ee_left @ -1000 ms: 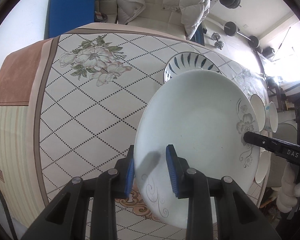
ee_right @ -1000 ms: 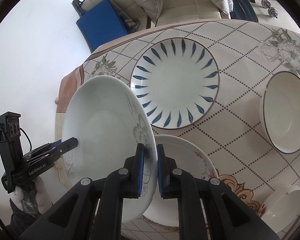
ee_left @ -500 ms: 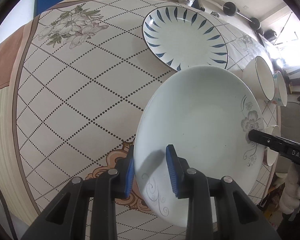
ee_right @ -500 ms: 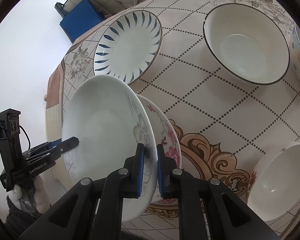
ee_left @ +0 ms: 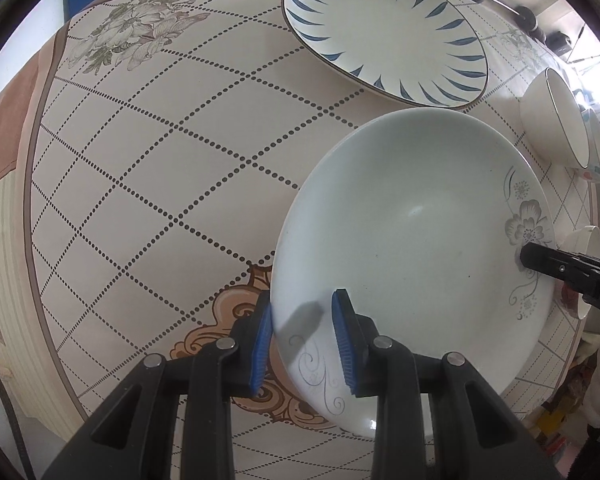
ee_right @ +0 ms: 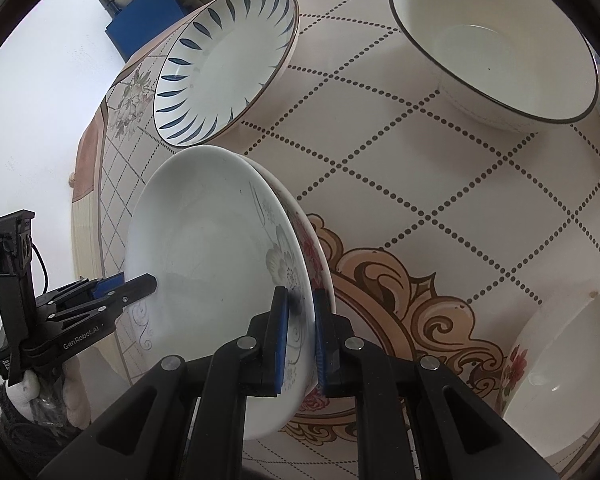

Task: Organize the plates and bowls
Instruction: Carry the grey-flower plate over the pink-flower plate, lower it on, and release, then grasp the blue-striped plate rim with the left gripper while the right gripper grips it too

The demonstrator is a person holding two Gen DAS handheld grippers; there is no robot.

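Note:
Both grippers hold one white plate with grey flowers (ee_left: 412, 248), also in the right wrist view (ee_right: 208, 264). My left gripper (ee_left: 304, 344) is shut on its near rim; it appears in the right wrist view at the plate's left edge (ee_right: 140, 284). My right gripper (ee_right: 300, 336) is shut on the opposite rim; its finger shows in the left wrist view (ee_left: 540, 260). The plate hovers low, right over a red-flowered plate (ee_right: 318, 256) on the table. A blue-petal plate (ee_left: 384, 32) (ee_right: 224, 64) lies beyond.
A dark-rimmed white bowl (ee_right: 496, 40) (ee_left: 548, 120) stands at the far right, with another bowl (ee_left: 598, 148) behind it. A red-flowered bowl (ee_right: 560, 360) sits at the near right table edge. The tablecloth (ee_left: 160, 160) has a diamond pattern.
Both grippers have carried the grey-flowered plate forward and down over the table. It now sits close over the red-flowered plate, and the table looks nearer.

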